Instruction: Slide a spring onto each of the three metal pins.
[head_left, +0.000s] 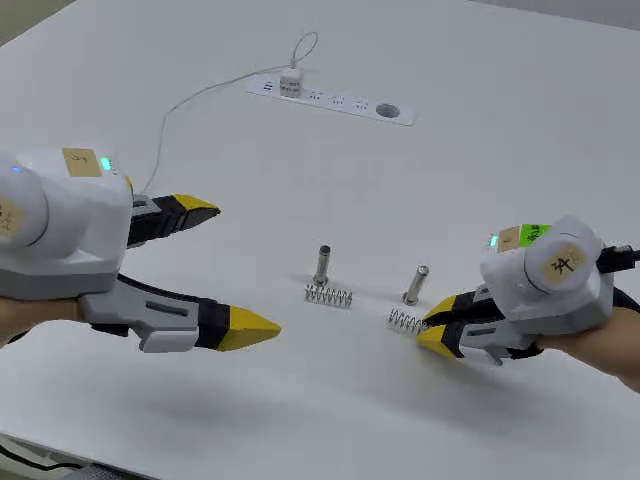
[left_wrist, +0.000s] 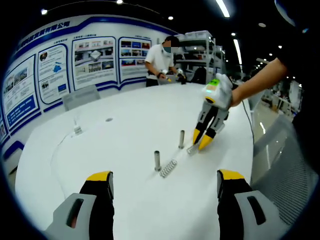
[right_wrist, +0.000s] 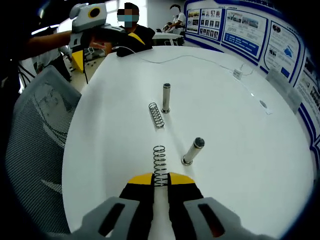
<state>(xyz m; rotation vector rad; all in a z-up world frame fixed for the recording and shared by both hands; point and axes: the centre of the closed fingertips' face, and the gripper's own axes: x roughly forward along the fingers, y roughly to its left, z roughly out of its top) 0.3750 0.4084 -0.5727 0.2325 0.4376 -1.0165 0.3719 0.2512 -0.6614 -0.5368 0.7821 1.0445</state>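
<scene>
Two metal pins stand upright on the white table, one at the middle (head_left: 322, 265) (left_wrist: 157, 160) (right_wrist: 166, 97) and one to its right (head_left: 415, 285) (left_wrist: 181, 139) (right_wrist: 192, 151). A loose spring (head_left: 329, 295) (left_wrist: 168, 168) (right_wrist: 156, 114) lies at the foot of the middle pin. My right gripper (head_left: 432, 328) (right_wrist: 160, 179) (left_wrist: 202, 141) is low on the table beside the right pin. It is shut on one end of a second spring (head_left: 405, 320) (right_wrist: 159, 165) (left_wrist: 191, 149), which pokes out toward the pins. My left gripper (head_left: 225, 268) (left_wrist: 165, 176) hovers wide open to the left, holding nothing.
A white power strip (head_left: 330, 98) with a plug and a thin cable (head_left: 200, 95) lies at the far side of the table. A mesh chair (right_wrist: 35, 135) stands by the table edge. People stand at the table's far end (left_wrist: 160, 62).
</scene>
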